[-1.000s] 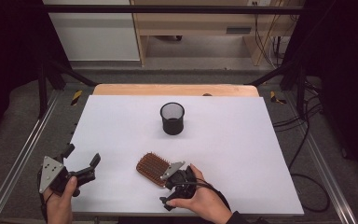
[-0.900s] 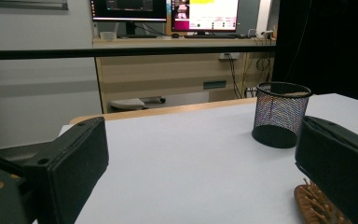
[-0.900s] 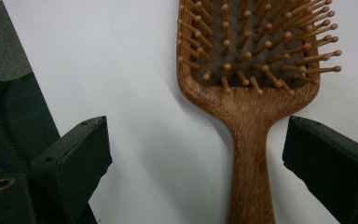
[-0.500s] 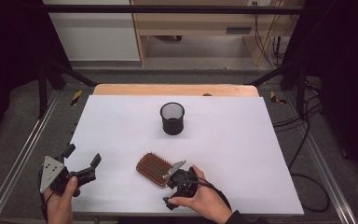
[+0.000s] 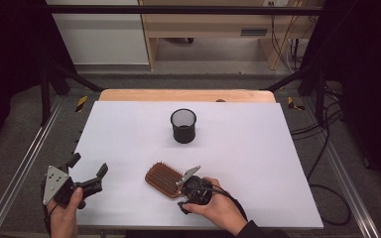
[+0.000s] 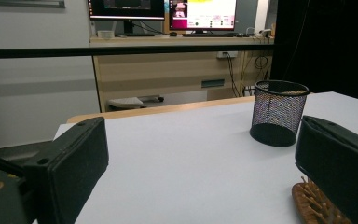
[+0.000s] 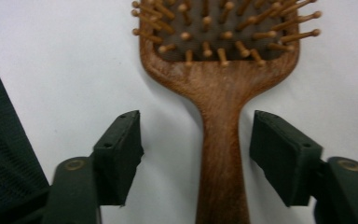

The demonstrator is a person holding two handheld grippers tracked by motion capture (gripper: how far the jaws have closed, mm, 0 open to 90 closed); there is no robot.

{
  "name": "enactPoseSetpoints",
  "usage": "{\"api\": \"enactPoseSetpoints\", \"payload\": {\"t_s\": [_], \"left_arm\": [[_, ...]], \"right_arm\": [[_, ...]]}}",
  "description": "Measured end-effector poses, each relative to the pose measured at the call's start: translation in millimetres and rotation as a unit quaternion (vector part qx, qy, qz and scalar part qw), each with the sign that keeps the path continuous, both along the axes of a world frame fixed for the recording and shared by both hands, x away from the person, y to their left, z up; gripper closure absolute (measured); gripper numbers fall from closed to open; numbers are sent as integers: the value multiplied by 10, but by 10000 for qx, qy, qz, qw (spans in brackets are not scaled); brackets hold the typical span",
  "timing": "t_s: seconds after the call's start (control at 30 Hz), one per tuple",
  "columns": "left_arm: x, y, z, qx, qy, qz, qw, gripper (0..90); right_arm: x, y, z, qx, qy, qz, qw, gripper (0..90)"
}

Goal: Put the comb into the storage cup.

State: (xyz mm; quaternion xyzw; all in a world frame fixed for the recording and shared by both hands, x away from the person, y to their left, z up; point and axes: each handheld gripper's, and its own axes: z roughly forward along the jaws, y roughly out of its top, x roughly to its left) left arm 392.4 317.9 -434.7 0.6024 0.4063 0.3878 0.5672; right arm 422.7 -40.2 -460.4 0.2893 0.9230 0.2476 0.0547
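Though bristled, smooth wooden hairbrush

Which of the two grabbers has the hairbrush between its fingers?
The right gripper: its fingers sit either side of the hairbrush handle. The left gripper has nothing between its fingers.

Colours and patterns on the desk

Hairbrush: reddish-brown wood grain, dark pad, tan bristle pins. Cup: black wire mesh. Desk: plain white top, light wood far edge. Right hand-held gripper: black jaws. Left hand-held gripper: black, grey plate.
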Motion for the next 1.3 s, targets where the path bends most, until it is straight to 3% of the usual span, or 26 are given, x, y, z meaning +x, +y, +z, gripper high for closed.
{"api": "enactPoseSetpoints", "payload": {"t_s": [0.33, 0.53, 0.8, 1.03, 1.3], "left_arm": [[2, -6, -7, -7, 19, -14, 10000, 28], [4, -12, -9, -2, 37, -25, 10000, 28], [6, -17, -11, 14, 48, -52, 10000, 28], [8, -22, -11, 25, 49, -61, 10000, 28], [9, -9, -10, 3, 47, -46, 10000, 28]], "right_arm": [[105, -24, 24, -72, 24, -49, 10000, 570], [108, -9, 30, -239, -59, 52, 9997, 633], [177, -3, 48, -366, 85, 191, 9991, 720], [181, 17, 55, -477, 5, 359, 9982, 727], [153, -26, 43, -293, -86, 328, 9990, 728]]}}
